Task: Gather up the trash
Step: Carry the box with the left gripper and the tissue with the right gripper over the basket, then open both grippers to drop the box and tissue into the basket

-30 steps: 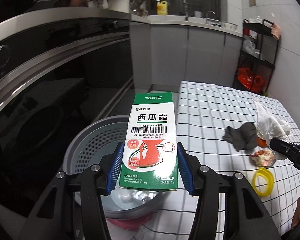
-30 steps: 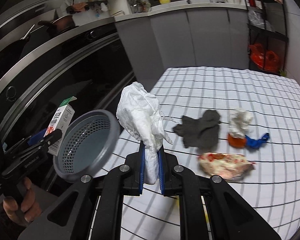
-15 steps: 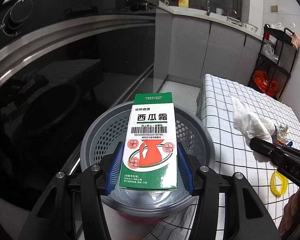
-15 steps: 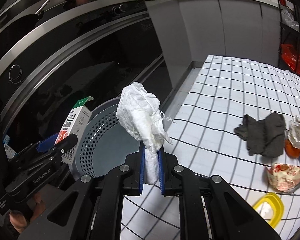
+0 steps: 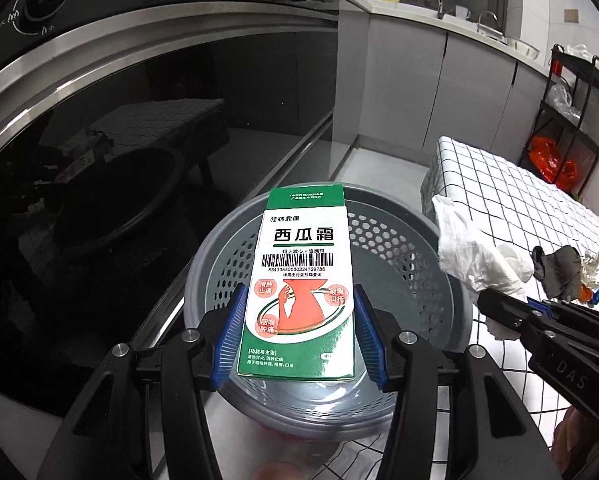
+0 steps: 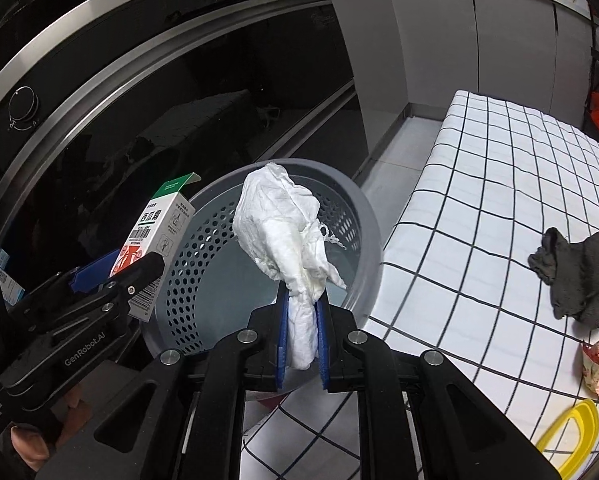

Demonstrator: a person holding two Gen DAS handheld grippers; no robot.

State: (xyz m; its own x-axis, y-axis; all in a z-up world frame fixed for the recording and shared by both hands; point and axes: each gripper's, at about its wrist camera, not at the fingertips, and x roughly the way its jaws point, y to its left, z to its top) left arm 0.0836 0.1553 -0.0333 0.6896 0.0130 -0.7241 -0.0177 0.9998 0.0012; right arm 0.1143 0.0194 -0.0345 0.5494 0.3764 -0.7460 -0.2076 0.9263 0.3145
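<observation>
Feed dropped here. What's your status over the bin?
Left gripper shut on green-and-white carton. Right gripper shut on crumpled white tissue. Both over grey perforated bin. Nothing blocking.

My grippers: left gripper [image 5: 297, 334] and right gripper [image 6: 302, 334] black, blue ribbed pads [image 5: 229, 336], silver screws [image 5: 190, 335], white lettering.

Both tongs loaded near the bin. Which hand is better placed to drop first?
Left, probably. The left tongs hold the green-and-white box directly over the grey basket. The right tongs clamp the white tissue wad nearer the basket's table-side rim, so a drop is riskier.
</observation>
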